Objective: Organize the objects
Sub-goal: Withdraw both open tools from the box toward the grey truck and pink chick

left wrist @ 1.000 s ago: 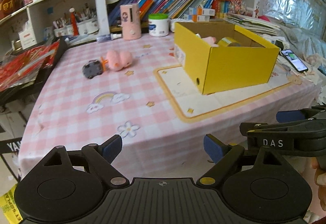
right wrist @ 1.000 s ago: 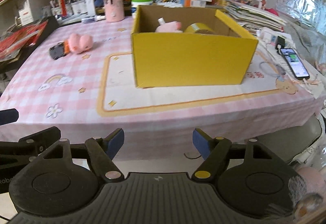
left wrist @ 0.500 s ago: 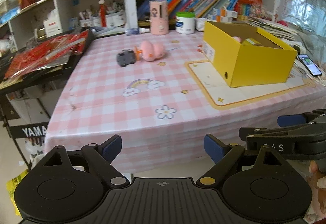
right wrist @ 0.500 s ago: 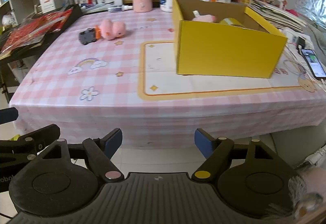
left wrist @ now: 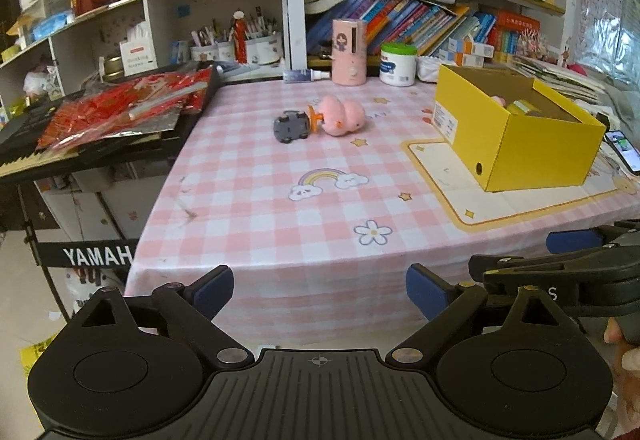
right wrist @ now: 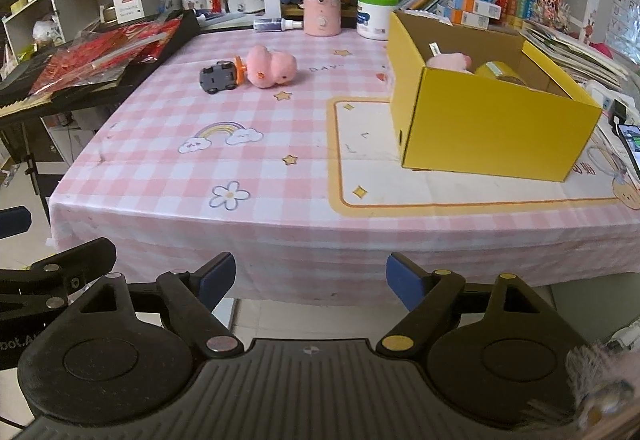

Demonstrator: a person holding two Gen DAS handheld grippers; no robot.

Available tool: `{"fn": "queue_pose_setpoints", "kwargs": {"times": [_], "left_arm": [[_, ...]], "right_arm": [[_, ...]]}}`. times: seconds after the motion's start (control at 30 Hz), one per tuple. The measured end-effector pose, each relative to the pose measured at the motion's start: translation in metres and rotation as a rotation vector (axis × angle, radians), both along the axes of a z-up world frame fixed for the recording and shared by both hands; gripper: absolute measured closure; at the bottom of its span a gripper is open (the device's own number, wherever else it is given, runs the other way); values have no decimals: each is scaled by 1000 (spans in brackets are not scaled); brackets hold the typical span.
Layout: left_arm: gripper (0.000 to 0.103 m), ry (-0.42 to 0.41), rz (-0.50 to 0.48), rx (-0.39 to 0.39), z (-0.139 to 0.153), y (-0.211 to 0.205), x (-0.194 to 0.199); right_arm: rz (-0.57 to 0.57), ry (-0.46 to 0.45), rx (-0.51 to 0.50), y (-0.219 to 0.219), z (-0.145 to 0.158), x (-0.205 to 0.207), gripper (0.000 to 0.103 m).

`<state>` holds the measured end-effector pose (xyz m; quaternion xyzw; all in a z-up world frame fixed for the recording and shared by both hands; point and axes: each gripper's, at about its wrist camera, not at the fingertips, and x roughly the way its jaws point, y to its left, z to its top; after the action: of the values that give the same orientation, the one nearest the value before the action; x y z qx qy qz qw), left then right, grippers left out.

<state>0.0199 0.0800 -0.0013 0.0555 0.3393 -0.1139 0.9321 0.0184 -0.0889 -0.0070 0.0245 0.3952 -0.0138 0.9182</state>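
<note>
A pink plush duck (left wrist: 342,116) (right wrist: 271,70) lies on the pink checked tablecloth beside a small grey toy car (left wrist: 291,126) (right wrist: 218,77). An open yellow box (left wrist: 516,128) (right wrist: 488,120) stands to the right and holds a pink plush (right wrist: 448,62) and a yellow tape roll (right wrist: 498,72). My left gripper (left wrist: 320,290) is open and empty, held off the table's front edge. My right gripper (right wrist: 310,282) is open and empty too, also in front of the table; it shows at the right of the left wrist view (left wrist: 576,240).
A pink dispenser (left wrist: 349,52), a white jar (left wrist: 398,64) and a small bottle (left wrist: 306,74) stand at the table's back. Shelves with books and pen cups rise behind. A keyboard with red packets (left wrist: 120,108) sits left. A phone (left wrist: 622,150) lies right.
Both grippers have pulled back from the table and swung left, so the duck, the car and the left shelves now sit nearer the middle of view. Both stayed open and empty.
</note>
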Motion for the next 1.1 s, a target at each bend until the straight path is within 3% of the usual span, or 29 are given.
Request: {"fn": "queue_pose_setpoints", "kwargs": {"times": [0.6, 1.1], "left_arm": [[7, 15, 46, -22, -4, 19, 21], [7, 50, 72, -24, -10, 8, 84]], "right_arm": [[50, 2, -15, 22, 0, 27, 13], [67, 32, -14, 14, -7, 93, 13]]}}
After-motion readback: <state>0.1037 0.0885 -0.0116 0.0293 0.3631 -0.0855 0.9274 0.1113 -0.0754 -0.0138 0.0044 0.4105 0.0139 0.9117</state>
